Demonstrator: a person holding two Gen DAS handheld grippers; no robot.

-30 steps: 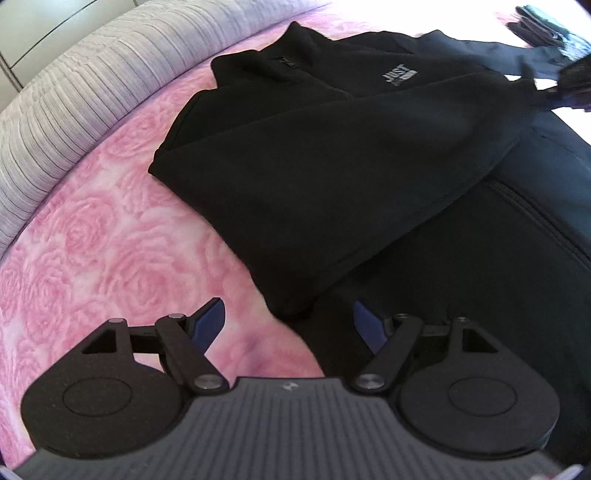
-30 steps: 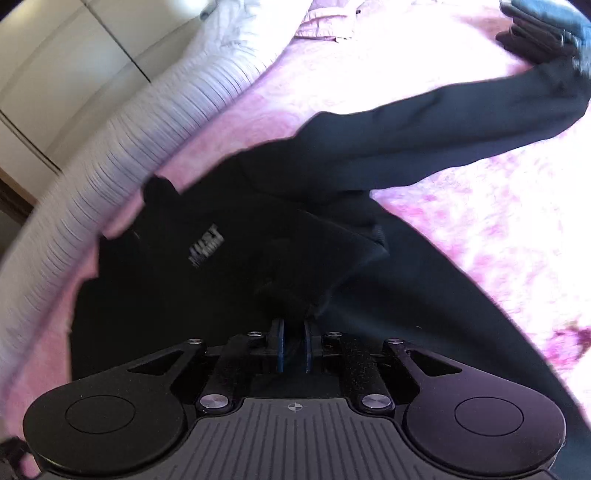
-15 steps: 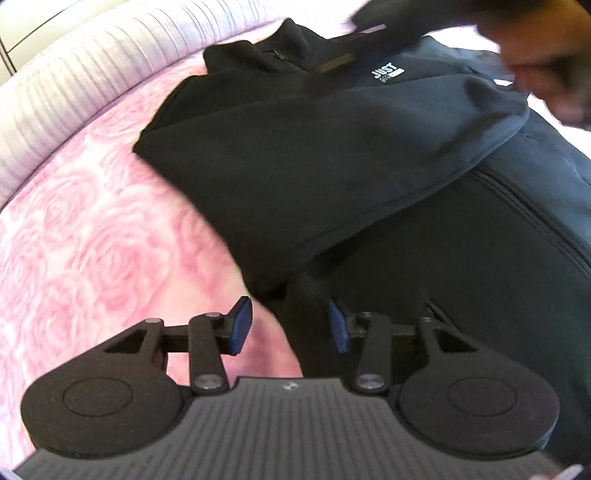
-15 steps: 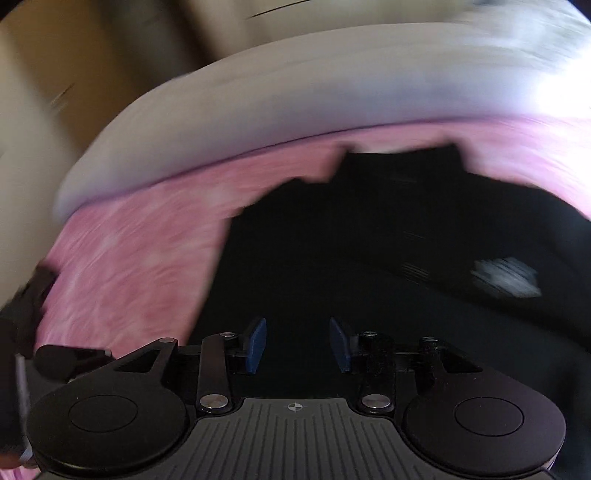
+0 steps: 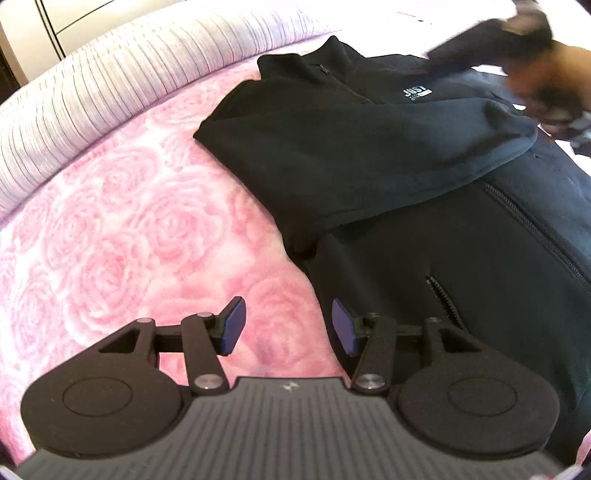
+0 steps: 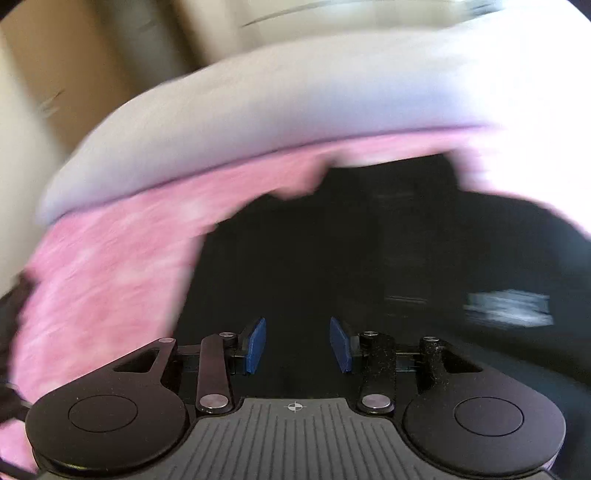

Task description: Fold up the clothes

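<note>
A black zip jacket [image 5: 388, 155] with a small white chest logo lies on a pink rose-patterned blanket [image 5: 129, 229]. One sleeve [image 5: 424, 162] is folded across its chest. My left gripper [image 5: 286, 325] hovers over the jacket's near left edge. Its jaws are opening, with only blanket and the jacket's edge below them. In the blurred right wrist view, my right gripper [image 6: 297, 345] stands open above the jacket [image 6: 351, 266], with nothing between its blue pads [image 6: 255, 345]. A blurred hand [image 5: 546, 74] with that gripper shows at the top right of the left wrist view.
A pale striped padded edge [image 5: 110, 85] borders the blanket at the far left, also seen blurred as a pale padded edge [image 6: 258, 129] in the right wrist view. Cream cupboard panels [image 5: 74, 14] stand behind it. Bare pink blanket lies left of the jacket.
The right gripper has let go of the sleeve, opened and swung over the jacket's body; the sleeve now rests across the chest. The left gripper narrowed and drew back towards the jacket's left edge.
</note>
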